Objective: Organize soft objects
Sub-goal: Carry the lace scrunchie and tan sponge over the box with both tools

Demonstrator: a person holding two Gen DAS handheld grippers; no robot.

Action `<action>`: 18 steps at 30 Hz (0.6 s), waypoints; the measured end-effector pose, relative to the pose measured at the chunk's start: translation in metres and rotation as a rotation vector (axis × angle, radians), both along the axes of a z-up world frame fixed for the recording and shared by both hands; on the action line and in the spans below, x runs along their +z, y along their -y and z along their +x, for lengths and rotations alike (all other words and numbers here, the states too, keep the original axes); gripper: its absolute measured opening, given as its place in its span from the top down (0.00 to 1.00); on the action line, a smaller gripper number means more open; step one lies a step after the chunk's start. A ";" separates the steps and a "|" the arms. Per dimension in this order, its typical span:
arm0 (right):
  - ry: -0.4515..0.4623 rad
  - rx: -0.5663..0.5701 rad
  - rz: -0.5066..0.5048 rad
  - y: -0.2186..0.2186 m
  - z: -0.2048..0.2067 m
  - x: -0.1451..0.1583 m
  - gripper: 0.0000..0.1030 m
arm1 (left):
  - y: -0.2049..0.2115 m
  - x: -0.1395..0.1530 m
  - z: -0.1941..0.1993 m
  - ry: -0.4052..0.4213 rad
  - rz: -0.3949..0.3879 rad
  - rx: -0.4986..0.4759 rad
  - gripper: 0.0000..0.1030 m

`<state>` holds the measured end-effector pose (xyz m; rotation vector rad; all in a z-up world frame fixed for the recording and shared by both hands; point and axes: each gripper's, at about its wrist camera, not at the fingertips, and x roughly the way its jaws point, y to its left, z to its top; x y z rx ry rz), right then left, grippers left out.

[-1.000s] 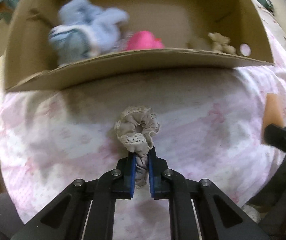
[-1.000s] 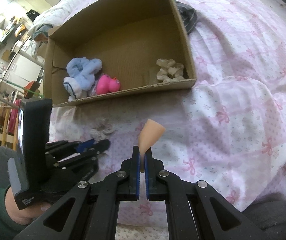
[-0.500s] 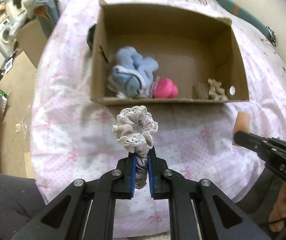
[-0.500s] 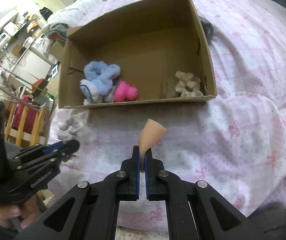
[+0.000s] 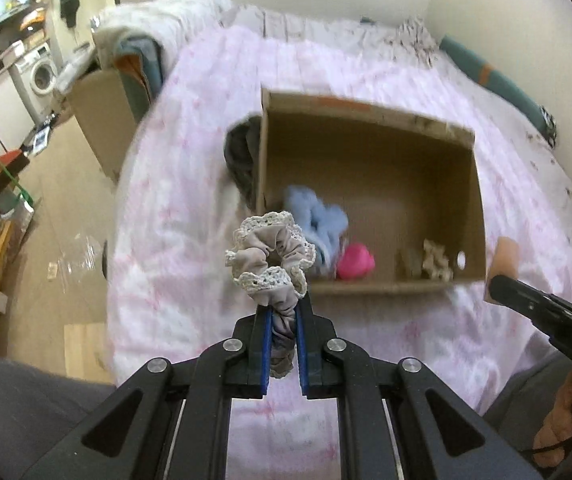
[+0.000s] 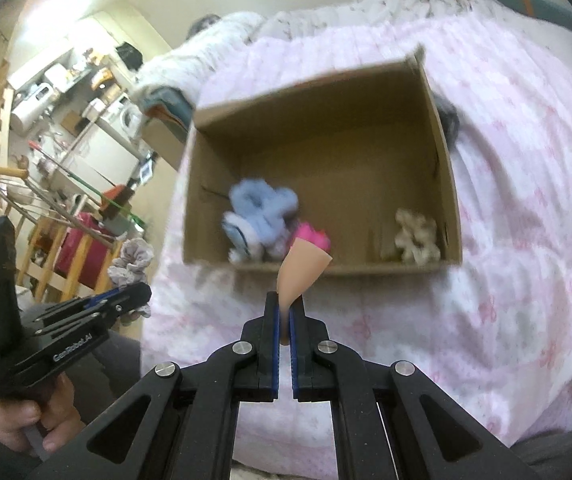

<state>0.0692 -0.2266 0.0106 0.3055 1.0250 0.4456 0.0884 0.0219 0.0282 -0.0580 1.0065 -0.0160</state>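
Two tools, each hand-held above a bed (image 5: 189, 160) with a pink-and-white quilt.

Left tool (image 5: 283, 312): clamped on a beige scrunchie (image 5: 269, 258) with a cream lace edge; the loop stands up from the blue pads, clear of the quilt, in front of the near left corner of the box. Side of the body reads "GenRobot.AI" in the right wrist view.

Right tool (image 6: 284, 312): clamped on the narrow end of a tan sponge (image 6: 302, 270); the wide end points up, in front of the box's near wall. Side reads "DAS" in the left wrist view.

Box (image 5: 366, 288): open brown cardboard, resting on the quilt beyond both tools. Contents, along the near wall: blue fluffy item (image 6: 261, 210) at left, pink item (image 5: 356, 262) beside it, cream scrunchie (image 6: 416, 236) in the right corner.

Washing machine (image 5: 41, 72): far left, off the bed.
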 end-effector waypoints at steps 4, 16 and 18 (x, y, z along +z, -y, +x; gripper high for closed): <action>0.072 0.016 0.005 0.000 0.009 0.027 0.94 | -0.002 0.016 0.013 0.052 0.010 -0.003 0.91; 0.189 -0.007 0.059 0.018 0.037 0.049 0.94 | 0.007 0.017 0.052 0.111 0.013 -0.058 0.91; 0.174 -0.020 0.054 0.020 0.043 0.039 0.94 | 0.012 0.007 0.059 0.104 0.016 -0.070 0.91</action>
